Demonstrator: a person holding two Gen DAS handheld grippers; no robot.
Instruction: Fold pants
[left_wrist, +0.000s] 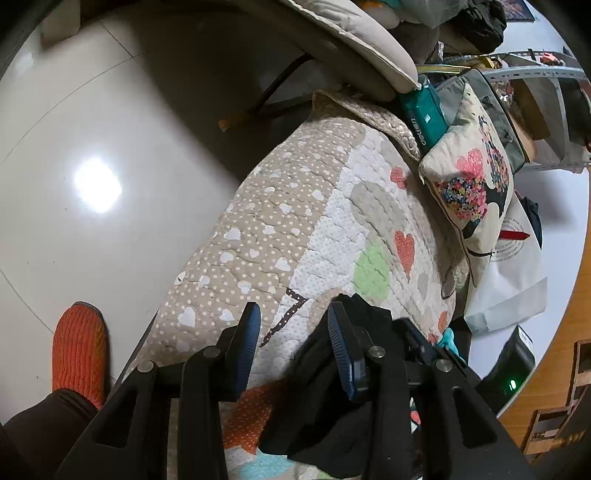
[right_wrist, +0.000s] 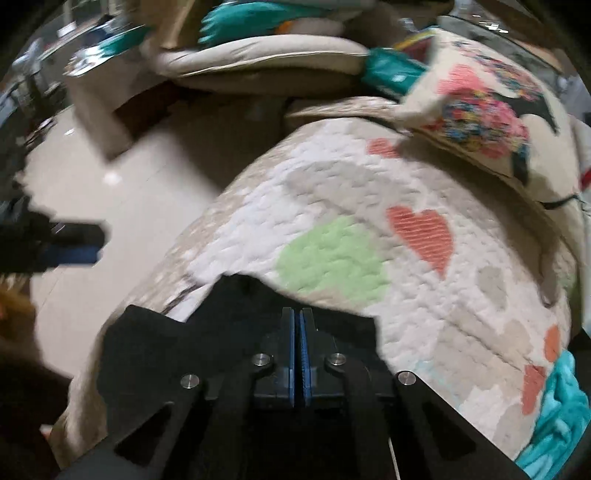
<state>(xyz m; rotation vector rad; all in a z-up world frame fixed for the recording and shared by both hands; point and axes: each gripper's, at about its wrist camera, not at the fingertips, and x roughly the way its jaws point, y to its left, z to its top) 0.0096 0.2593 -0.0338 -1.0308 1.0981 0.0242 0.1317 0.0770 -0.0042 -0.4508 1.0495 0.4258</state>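
Black pants (left_wrist: 332, 413) lie low in frame under the part-open, empty left gripper (left_wrist: 291, 325), whose right finger touches them, while the right gripper (right_wrist: 297, 325) has its jaws pressed together over the cloth.

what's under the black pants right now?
The black pants lie on the heart-patterned quilt, which shows all round them. What the quilt covers cannot be seen.

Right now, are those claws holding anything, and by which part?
Left gripper: open, nothing held. Right gripper: shut over the black pants; whether it pinches cloth, unclear.
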